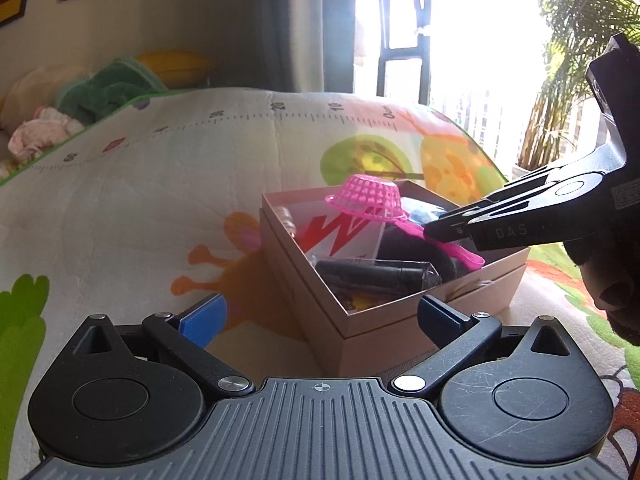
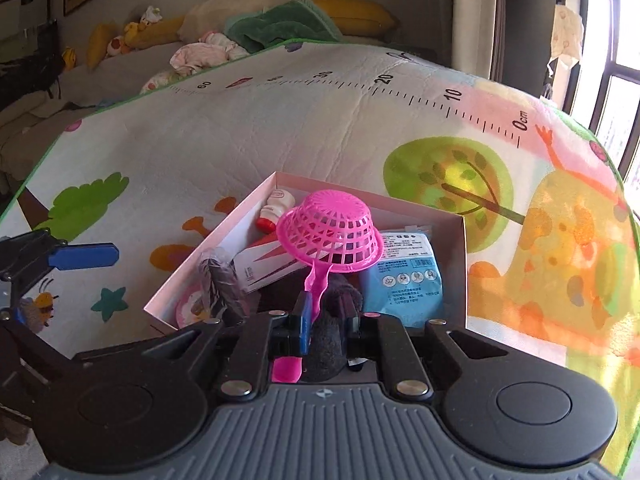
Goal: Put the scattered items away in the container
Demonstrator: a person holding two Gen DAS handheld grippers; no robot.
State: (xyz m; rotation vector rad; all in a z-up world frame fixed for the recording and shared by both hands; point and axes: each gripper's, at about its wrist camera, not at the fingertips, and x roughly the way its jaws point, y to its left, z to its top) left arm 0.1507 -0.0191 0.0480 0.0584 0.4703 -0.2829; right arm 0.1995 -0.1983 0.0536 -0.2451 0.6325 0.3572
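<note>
Across the floor lies a printed play mat (image 2: 304, 128) with a ruler scale and cartoon trees — the surface on which everything rests. No loose items show on the visible part of it, which suggests the tidying is near its end.

On the mat sits the container, a pale cardboard box (image 1: 384, 322), open-topped and seemingly nested in its own lid. It is already well filled: a blue packet (image 2: 408, 276) against the far-right wall, a red-and-white carton (image 2: 266, 266) lying flat, a dark item in a clear bag (image 1: 372, 276), and a small white bottle with a red cap (image 2: 276, 208) in the far corner.

Above the box hangs the pink toy strainer (image 2: 330, 236), bowl inverted, held out by its handle. That grip makes sense: the handle is the only slim, solid part, whereas the latticed bowl would likely flex or slip.

Right gripper (image 2: 326, 320): jaws closed on the strainer handle, whose tip sticks out behind them. It holds the strainer over the middle of the box, clear of the walls — a position suited to a straight release onto the contents.

Left gripper (image 1: 320, 316): jaws spread wide, holding nothing, low beside the near corner of the box. In my judgement it stands by, perhaps to steady the box.
</note>
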